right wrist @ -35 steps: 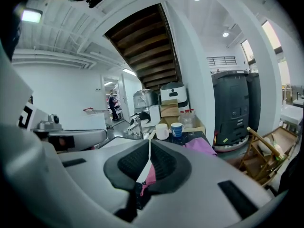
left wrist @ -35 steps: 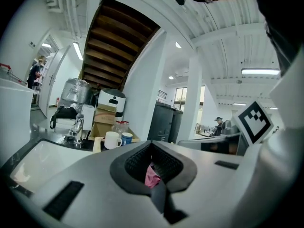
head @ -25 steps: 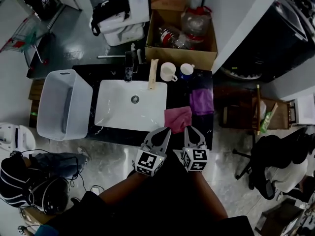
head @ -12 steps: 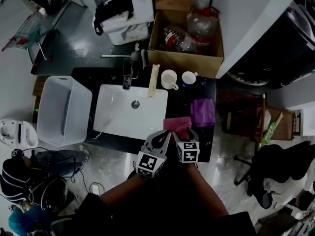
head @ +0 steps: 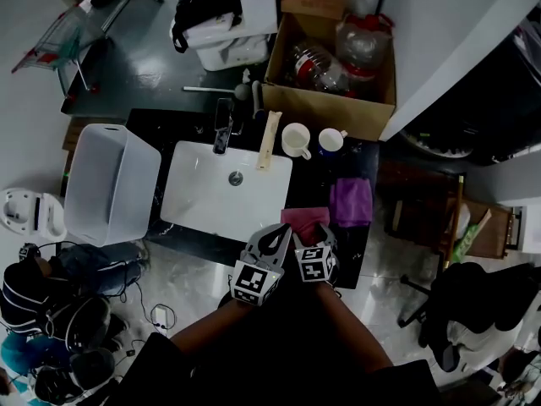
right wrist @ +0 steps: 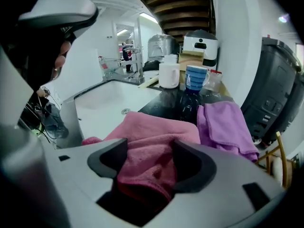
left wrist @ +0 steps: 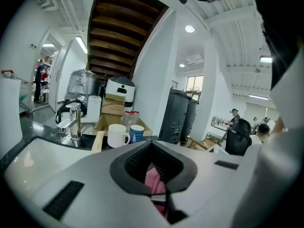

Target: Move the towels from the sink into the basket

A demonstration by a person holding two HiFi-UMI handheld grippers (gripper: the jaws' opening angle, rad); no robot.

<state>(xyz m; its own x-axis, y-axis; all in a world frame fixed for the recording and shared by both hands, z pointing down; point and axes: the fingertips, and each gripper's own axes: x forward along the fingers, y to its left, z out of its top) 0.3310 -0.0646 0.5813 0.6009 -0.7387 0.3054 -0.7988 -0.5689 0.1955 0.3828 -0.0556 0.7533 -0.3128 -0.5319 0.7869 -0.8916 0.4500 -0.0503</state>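
A pink towel lies on the dark counter just right of the white sink, and a purple towel lies beside it further right. The sink holds no towel. The white basket stands left of the sink. My right gripper points steeply down at the pink towel's near edge. Its jaws have just been opening and stand wide, with a fold of the towel between them. My left gripper is close on its left, shut, with pink cloth showing through the hollow behind its tips.
A white mug and a blue cup stand behind the towels, with a wooden stick and the faucet at the sink's back. A cardboard box of bottles stands beyond. The counter's front edge is under my hands.
My right gripper has dropped and tipped down onto the pink towel's near edge, and its jaws have gone from shut to wide. The left gripper has edged toward the towel.
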